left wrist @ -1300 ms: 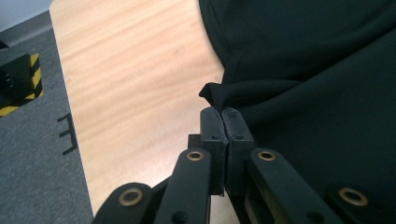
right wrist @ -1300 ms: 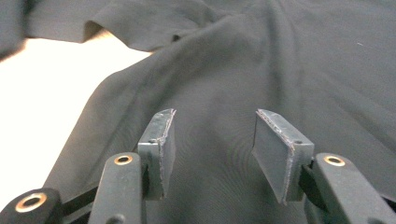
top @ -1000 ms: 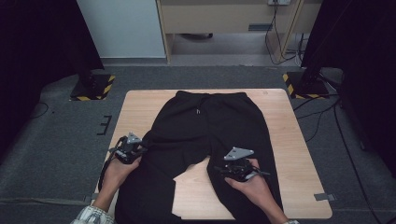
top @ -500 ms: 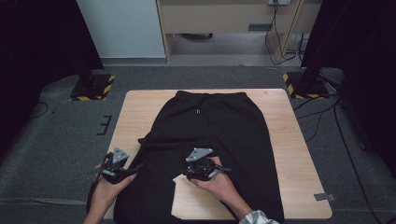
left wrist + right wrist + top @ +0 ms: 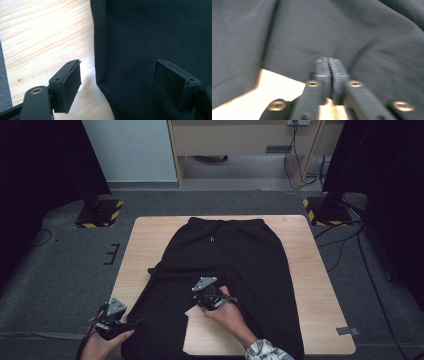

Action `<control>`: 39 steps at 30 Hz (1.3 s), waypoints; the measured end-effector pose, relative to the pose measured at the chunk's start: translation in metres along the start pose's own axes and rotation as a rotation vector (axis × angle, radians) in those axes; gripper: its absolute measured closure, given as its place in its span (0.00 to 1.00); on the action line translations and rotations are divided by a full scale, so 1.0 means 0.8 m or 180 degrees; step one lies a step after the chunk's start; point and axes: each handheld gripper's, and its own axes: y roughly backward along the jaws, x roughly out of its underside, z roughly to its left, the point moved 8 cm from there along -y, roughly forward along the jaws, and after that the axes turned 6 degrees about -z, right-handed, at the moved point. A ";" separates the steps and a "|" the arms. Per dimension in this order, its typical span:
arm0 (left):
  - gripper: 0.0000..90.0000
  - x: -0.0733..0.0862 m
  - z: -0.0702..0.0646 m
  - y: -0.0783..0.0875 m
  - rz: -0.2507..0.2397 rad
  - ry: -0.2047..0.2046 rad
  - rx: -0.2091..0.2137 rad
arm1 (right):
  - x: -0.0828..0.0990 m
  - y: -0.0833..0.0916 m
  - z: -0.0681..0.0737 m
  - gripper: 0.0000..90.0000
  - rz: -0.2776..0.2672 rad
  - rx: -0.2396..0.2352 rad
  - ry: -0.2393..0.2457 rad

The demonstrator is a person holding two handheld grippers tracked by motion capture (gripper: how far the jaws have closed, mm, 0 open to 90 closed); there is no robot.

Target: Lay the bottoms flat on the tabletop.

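Note:
Black trousers point(image 5: 235, 255) lie flat on the wooden table point(image 5: 150, 240), waistband at the far side, legs toward me. My left gripper point(image 5: 131, 324) is at the near left corner, beside the outer edge of the left leg. Its jaws have just been opening and stand wide point(image 5: 117, 85), with the leg's edge point(image 5: 100, 50) lying between them, untouched by the pads. My right gripper point(image 5: 200, 296) sits at the crotch where the legs part. Its jaws have just been closing and are pressed together point(image 5: 328, 62) on the cloth there, which creases toward the tips.
Bare wood shows between the legs point(image 5: 210, 335) and along both sides of the table. Around it lies grey carpet with cables point(image 5: 345, 245) and yellow-black striped stand bases point(image 5: 100, 215) at the far corners. A cabinet stands at the back.
My right gripper moved left from the right leg to the crotch. My left gripper drew back toward the near left corner, off the leg.

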 end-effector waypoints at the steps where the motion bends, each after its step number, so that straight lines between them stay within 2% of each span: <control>1: 0.23 0.002 -0.002 0.001 0.0002 -0.0007 0.0026 | 0.001 0.001 -0.004 1.00 0.0022 0.0025 -0.0018; 3: 0.23 0.008 -0.006 0.004 0.0022 -0.0018 0.0086 | 0.005 0.007 -0.020 1.00 0.0072 0.0157 -0.0050; 4: 0.23 0.012 -0.008 0.004 0.0038 -0.0033 0.0117 | 0.008 0.012 -0.035 1.00 0.0079 0.0229 -0.0118; 7: 0.24 0.019 -0.011 0.003 0.0086 -0.0054 0.0178 | 0.013 0.017 -0.054 1.00 0.0080 0.0280 -0.0242; 8: 0.26 0.021 -0.012 0.002 0.0067 -0.0089 0.0187 | 0.014 0.018 -0.060 1.00 0.0077 0.0294 -0.0272; 10: 0.28 0.021 -0.011 0.003 0.0045 -0.0080 0.0190 | 0.016 0.021 -0.065 1.00 0.0076 0.0287 -0.0321; 15: 0.75 0.020 -0.010 0.009 0.0024 -0.0070 0.0216 | 0.018 0.023 -0.060 1.00 0.0091 0.0253 -0.0296; 17: 0.90 0.020 -0.006 0.010 0.0028 -0.0052 0.0203 | 0.018 0.023 -0.057 1.00 0.0094 0.0228 -0.0271; 19: 0.98 0.019 0.001 0.008 0.0039 -0.0006 0.0207 | 0.018 0.023 -0.053 1.00 0.0087 0.0202 -0.0251; 21: 0.98 0.016 0.013 0.006 0.0078 -0.0079 0.0058 | 0.017 0.022 -0.049 1.00 0.0092 0.0168 -0.0246; 23: 0.99 0.013 0.032 0.005 0.0153 -0.0179 -0.0142 | 0.016 0.020 -0.046 1.00 0.0076 0.0138 -0.0233; 24: 0.99 0.009 0.042 0.004 0.0151 -0.0185 -0.0208 | 0.015 0.019 -0.045 1.00 0.0069 0.0125 -0.0236; 26: 0.99 0.000 0.063 0.003 0.0112 -0.0184 -0.0291 | 0.014 0.017 -0.043 1.00 0.0054 0.0106 -0.0240; 27: 0.99 0.000 0.063 0.003 0.0112 -0.0184 -0.0291 | 0.013 0.016 -0.042 1.00 0.0052 0.0092 -0.0231; 28: 0.99 -0.007 0.073 0.005 0.0087 -0.0185 -0.0347 | 0.013 0.016 -0.041 1.00 0.0056 0.0087 -0.0222; 30: 0.99 -0.011 0.076 0.007 0.0083 -0.0161 -0.0317 | 0.012 0.016 -0.041 1.00 0.0058 0.0075 -0.0212; 33: 0.98 -0.004 0.058 0.008 0.0168 -0.0200 -0.0178 | 0.013 0.017 -0.041 1.00 0.0067 0.0067 -0.0218; 37: 0.98 0.016 0.013 0.014 0.0301 -0.0311 0.0088 | 0.021 0.027 -0.046 1.00 0.0109 0.0088 -0.0194; 39: 0.98 0.025 -0.011 0.023 0.0358 -0.0417 0.0254 | 0.027 0.035 -0.045 1.00 0.0133 0.0049 -0.0187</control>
